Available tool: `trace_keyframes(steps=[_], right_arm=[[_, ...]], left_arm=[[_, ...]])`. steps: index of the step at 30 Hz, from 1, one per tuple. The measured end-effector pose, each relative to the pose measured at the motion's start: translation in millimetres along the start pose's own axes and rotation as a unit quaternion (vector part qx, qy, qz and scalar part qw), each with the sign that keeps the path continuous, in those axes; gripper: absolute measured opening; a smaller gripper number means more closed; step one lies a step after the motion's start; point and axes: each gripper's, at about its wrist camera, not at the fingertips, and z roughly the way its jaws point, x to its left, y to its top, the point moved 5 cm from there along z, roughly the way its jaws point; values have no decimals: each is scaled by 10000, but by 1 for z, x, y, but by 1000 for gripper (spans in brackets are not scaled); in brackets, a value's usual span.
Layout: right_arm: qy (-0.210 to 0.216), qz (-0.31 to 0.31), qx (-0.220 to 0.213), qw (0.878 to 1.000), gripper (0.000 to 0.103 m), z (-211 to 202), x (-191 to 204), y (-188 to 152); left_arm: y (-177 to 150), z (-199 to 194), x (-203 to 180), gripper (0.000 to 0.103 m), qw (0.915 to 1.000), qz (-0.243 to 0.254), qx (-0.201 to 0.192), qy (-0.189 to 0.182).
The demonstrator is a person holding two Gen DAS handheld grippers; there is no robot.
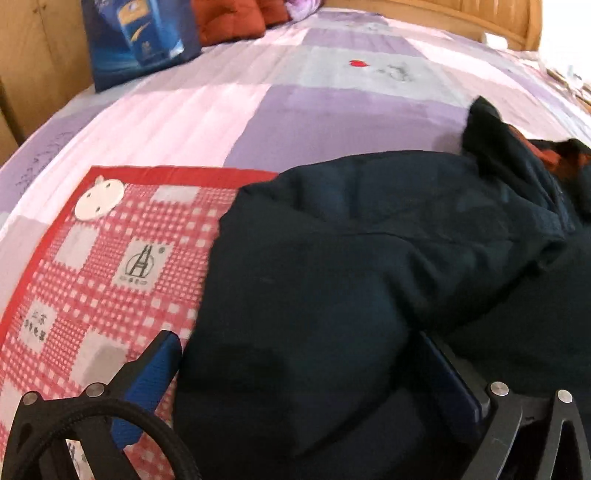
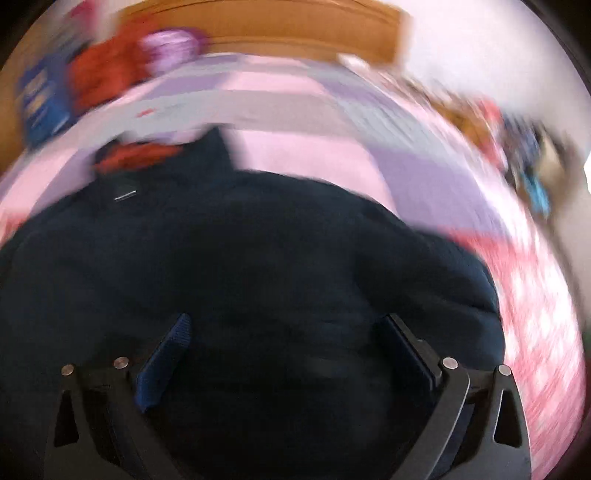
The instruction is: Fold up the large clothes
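A large dark navy padded jacket (image 1: 351, 258) lies bunched on a bed, its orange-red lining (image 1: 546, 151) showing at the collar end. My left gripper (image 1: 295, 343) hangs over the jacket's near edge with its jaws wide open, a blue pad (image 1: 147, 387) over the red checked mat and the other finger (image 1: 454, 384) over dark cloth; nothing is pinched. In the blurred right wrist view the same jacket (image 2: 258, 258) fills the middle, lining (image 2: 136, 155) at the far left. My right gripper (image 2: 286, 332) stands open above it, fingers apart over the cloth.
A red-and-white checked mat (image 1: 110, 266) with a red border lies under the jacket on the pink and purple quilt (image 1: 258, 99). A blue box (image 1: 136, 33) and a red cushion (image 1: 229, 18) sit by the wooden headboard (image 1: 461, 14). Blurred clutter (image 2: 524, 158) lies past the bed's right edge.
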Motion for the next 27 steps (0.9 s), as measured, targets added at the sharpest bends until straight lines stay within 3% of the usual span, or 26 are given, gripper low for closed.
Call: trace_keyframes(steps=[1, 4, 10, 11, 13, 17, 19, 21, 23, 26, 27], right_arm=[[131, 57, 68, 9999, 102, 7, -11, -1], [-29, -489, 49, 9988, 102, 10, -7, -3], [177, -7, 75, 9998, 102, 7, -19, -9], [163, 8, 53, 9999, 102, 1, -20, -10], [-60, -13, -260, 9996, 101, -27, -23, -11], [-209, -148, -1467, 9888, 101, -96, -4, 3], [37, -431, -1778, 9831, 101, -113, 30, 13], [446, -697, -1671, 9825, 101, -108, 65, 21], [838, -952, -1205, 9846, 101, -84, 104, 25], [810, -1296, -578, 9866, 101, -43, 135, 22], [685, -1442, -353, 9865, 101, -26, 137, 20]], left_arm=[[1, 1, 1, 103, 10000, 38, -8, 8], [1, 3, 5, 103, 10000, -15, 43, -22], [-3, -8, 21, 103, 9996, 115, 139, 203], [-2, -17, 21, 97, 9995, 192, 66, 252], [3, -44, 16, 94, 9986, 430, -274, 161], [16, -85, -20, 94, 9898, 1047, -894, -361], [27, -94, -36, 95, 9876, 994, -1034, -644], [38, -95, -53, 96, 9858, 908, -1114, -868], [42, -81, -73, 97, 9864, 951, -933, -962], [33, -31, -89, 100, 9915, 1089, -157, -701], [32, -19, -84, 102, 9924, 1060, -60, -627]])
